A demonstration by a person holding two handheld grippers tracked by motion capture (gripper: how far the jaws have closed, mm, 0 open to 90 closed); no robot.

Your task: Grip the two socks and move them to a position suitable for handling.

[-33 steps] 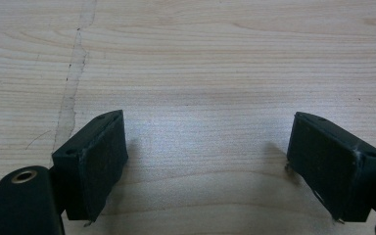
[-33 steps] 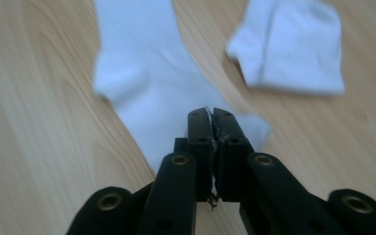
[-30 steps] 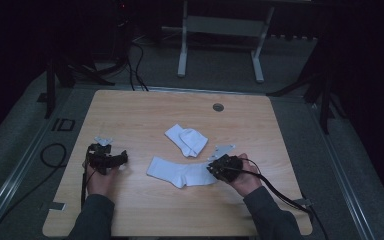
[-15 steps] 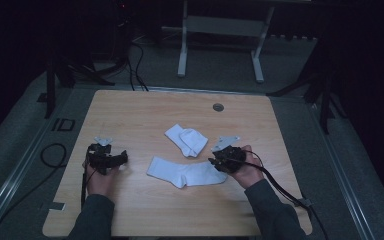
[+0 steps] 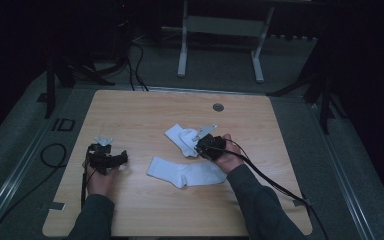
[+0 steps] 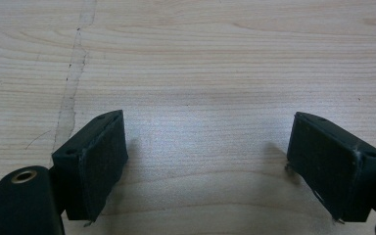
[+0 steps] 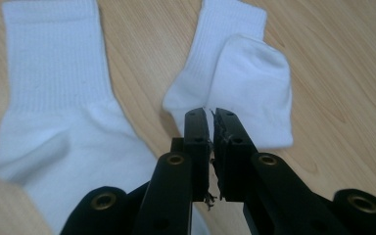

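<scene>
Two white socks lie mid-table. One is spread flat [image 5: 185, 172] [image 7: 54, 98]; the other is folded [image 5: 182, 137] [image 7: 249, 83] just behind it. My right gripper [image 5: 202, 145] [image 7: 211, 117] sits at the folded sock's near right edge. Its jaws have just been closing and now stand together with no cloth between the pads. My left gripper [image 5: 117, 159] [image 6: 205, 161] rests at the table's left, pointing right. It is open wide over bare wood, with nothing between the jaws.
The wooden table [image 5: 145, 110] has a round cable hole [image 5: 218, 107] near its back edge. The right gripper's cable [image 5: 275, 185] trails to the front right corner. A metal stand [image 5: 220, 45] and floor cables [image 5: 130, 65] lie beyond the table.
My right hand has moved from the flat sock's right end back toward the folded sock. Its jaws have come together. The left hand has stayed put.
</scene>
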